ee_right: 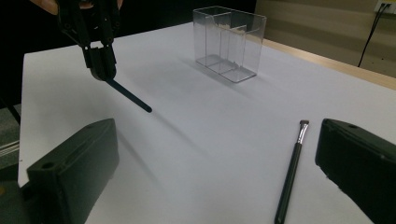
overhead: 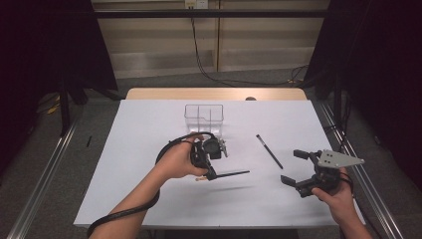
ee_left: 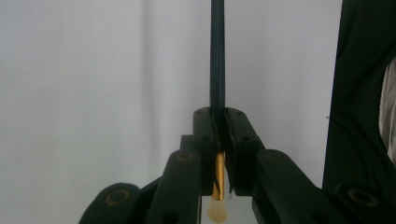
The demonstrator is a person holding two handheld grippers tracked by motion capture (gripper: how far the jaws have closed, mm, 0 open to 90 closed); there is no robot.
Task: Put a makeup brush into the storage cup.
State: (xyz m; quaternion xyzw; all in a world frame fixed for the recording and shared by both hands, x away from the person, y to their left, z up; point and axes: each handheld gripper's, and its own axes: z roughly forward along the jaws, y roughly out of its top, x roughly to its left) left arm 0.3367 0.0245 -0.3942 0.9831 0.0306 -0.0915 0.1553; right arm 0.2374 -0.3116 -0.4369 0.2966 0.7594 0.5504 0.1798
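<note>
High view: left gripper [overhead: 213,174] clenched on a dark brush [overhead: 230,174] near the ferrule, lifted above mid-desk, handle pointing right, prob. for carrying to the clear organizer [overhead: 204,117] near the far edge. Right gripper [overhead: 293,167] released, by the right edge.

Left gripper view: jaws pinch brush [ee_left: 217,56]; gold ferrule + bristles behind the pads.

Right gripper view: jaws wide either side of 2nd brush [ee_right: 292,170] lying flat, prob. next pick.
</note>
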